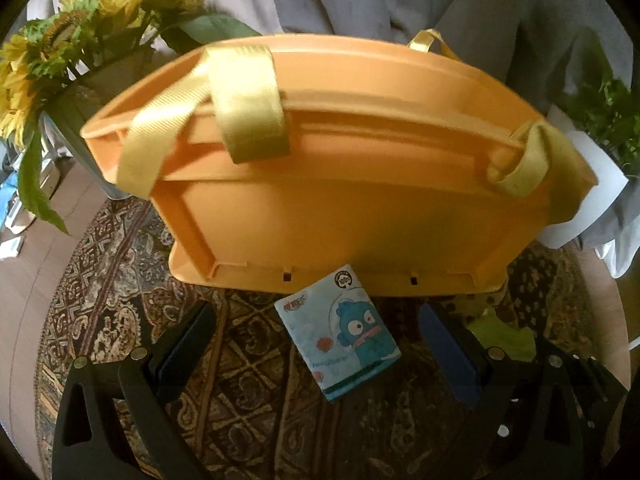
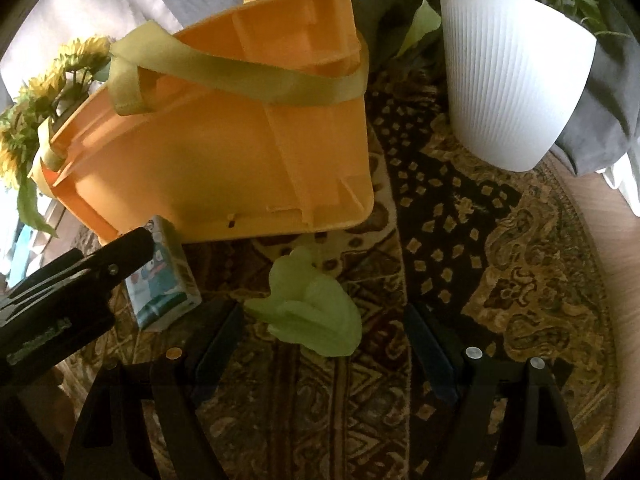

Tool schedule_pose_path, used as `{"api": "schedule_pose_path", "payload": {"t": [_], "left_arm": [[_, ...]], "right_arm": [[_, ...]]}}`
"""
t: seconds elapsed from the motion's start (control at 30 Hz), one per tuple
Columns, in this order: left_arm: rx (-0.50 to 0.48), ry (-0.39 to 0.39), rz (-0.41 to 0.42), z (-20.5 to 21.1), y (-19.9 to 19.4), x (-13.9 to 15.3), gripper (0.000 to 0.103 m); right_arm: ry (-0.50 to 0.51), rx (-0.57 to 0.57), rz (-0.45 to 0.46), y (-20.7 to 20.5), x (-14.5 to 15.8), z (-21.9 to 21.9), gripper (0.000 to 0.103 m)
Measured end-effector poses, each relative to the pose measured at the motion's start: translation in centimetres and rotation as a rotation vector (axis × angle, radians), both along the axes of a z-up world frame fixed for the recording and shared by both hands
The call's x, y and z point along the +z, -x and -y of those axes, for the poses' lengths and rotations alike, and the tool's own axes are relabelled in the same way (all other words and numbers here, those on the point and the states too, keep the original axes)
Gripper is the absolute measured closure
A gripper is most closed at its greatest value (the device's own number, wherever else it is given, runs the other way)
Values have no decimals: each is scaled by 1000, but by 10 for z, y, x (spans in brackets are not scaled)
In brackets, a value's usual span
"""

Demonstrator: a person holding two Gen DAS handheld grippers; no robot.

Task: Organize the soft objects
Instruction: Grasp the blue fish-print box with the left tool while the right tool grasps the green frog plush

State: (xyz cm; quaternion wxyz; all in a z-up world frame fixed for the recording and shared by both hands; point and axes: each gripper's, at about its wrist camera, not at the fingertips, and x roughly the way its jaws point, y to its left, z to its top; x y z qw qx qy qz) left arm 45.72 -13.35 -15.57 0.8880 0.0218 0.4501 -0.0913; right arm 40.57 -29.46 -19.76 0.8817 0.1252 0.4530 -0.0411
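An orange plastic basket (image 1: 320, 184) with yellow fabric straps stands on a patterned round mat. In front of it lies a light blue tissue pack (image 1: 342, 332) printed with a blue cartoon figure. My left gripper (image 1: 320, 340) stands open, and the pack lies between its fingers, untouched. In the right wrist view a crumpled pale green cloth (image 2: 308, 308) lies on the mat below the basket (image 2: 224, 136). My right gripper (image 2: 324, 332) is open around the cloth without touching it. The tissue pack (image 2: 164, 280) shows at the left, partly behind the left gripper's finger (image 2: 120, 256).
A white ribbed plant pot (image 2: 512, 80) stands at the right of the mat (image 2: 500, 272). Yellow sunflowers (image 1: 60, 60) lean at the basket's left. A grey fabric surface (image 1: 500, 8) lies behind the basket. Bare wooden floor (image 2: 616, 232) borders the mat.
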Motion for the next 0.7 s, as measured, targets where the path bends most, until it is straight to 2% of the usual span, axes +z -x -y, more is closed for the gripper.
{"api": "schedule_pose_path", "payload": {"t": [0.2,0.33,0.57,0.6,0.7], "left_arm": [[28,-12,-22,4,-6,-13,1],[47,-7,-54,7,-13,-23,12],[43,-3,-100,11,-21,-35,28],[42,3,-104,11,-21,-35,32],[35,5,-102,13,-21,-35,33]], "right_arm": [[-4,-4,6,-3,-4,2,24],[-1,-3,13,-5,-5,1,29],[8,-1,23,-5,-3,-2,50],[5,-2,26,-5,-3,-1,50],[4,-9,28,-7,-3,2,50]]}}
